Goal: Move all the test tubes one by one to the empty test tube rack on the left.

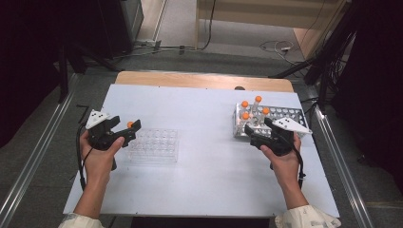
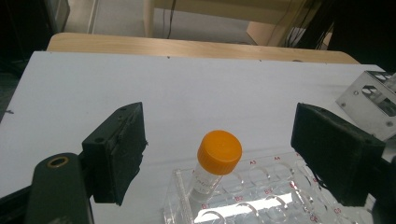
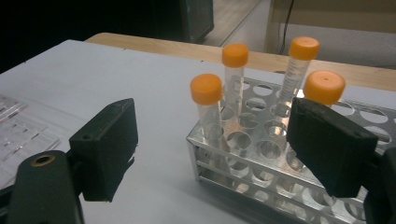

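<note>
Left gripper point(image 1: 129, 127): held in the person's left hand point(image 1: 97, 156) at the near-left of the white table point(image 1: 199, 180). Jaws stand apart, released, gripping nothing. One orange-capped tube point(image 2: 215, 164) stands upright between them, clear of both pads, in a corner well of the clear plastic rack point(image 1: 154, 145).

Clear plastic rack: lies left of centre, just right of the left gripper. Its other wells are unfilled.

Metal rack point(image 1: 285, 114): sits at the far right and holds four orange-capped tubes point(image 3: 235, 74), all upright, clustered at its left end.

Right gripper point(image 1: 259, 128): held in the right hand point(image 1: 283, 159) just near the metal rack. Jaws spread, released, holding nothing.
</note>
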Demonstrator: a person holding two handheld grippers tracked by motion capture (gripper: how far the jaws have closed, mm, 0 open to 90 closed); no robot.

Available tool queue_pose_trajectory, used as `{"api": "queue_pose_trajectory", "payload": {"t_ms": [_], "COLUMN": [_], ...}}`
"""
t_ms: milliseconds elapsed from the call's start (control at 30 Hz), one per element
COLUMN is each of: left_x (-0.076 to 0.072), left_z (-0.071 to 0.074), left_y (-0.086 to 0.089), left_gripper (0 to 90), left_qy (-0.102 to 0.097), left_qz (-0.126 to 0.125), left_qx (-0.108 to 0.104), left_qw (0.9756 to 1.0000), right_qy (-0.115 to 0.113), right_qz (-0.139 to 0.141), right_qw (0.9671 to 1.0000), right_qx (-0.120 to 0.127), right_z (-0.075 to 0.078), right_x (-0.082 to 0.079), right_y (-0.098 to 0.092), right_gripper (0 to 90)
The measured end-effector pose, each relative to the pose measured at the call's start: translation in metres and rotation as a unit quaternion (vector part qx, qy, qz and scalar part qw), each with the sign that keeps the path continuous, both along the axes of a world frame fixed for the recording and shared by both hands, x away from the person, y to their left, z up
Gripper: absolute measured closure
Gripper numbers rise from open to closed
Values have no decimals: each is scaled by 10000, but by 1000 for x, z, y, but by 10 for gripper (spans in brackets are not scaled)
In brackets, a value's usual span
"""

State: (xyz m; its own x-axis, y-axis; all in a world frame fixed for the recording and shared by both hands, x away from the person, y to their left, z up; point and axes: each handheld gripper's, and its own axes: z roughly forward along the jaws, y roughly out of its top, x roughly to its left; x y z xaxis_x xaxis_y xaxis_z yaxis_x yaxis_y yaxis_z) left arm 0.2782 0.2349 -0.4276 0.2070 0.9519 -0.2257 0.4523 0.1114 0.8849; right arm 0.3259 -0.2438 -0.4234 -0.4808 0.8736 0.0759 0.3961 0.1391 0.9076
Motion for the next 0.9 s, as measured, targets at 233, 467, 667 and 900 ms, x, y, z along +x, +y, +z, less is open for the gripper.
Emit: {"api": "queue_pose_trajectory", "payload": {"t_ms": [233, 467, 667, 900], "left_x": [0, 1, 1, 1], "left_z": [0, -1, -2, -2], "left_y": [1, 0, -1, -3], "left_gripper": [190, 190, 190, 191], "left_qy": [-4, 53, 54, 59], "left_qz": [45, 30, 33, -22], "left_qx": [-2, 27, 13, -2], "left_qw": [10000, 10000, 10000, 10000], "right_qy": [30, 29, 5, -82], "right_qz": [-219, -394, -565, -811], "right_qw": [9998, 9992, 9983, 9964], "right_qx": [-20, -83, -111, -223], "right_z": [-5, -11, -15, -23], "right_x": [9, 17, 23, 35], "right_y": [-9, -13, -15, -18], "right_gripper": [151, 151, 170, 285]}}
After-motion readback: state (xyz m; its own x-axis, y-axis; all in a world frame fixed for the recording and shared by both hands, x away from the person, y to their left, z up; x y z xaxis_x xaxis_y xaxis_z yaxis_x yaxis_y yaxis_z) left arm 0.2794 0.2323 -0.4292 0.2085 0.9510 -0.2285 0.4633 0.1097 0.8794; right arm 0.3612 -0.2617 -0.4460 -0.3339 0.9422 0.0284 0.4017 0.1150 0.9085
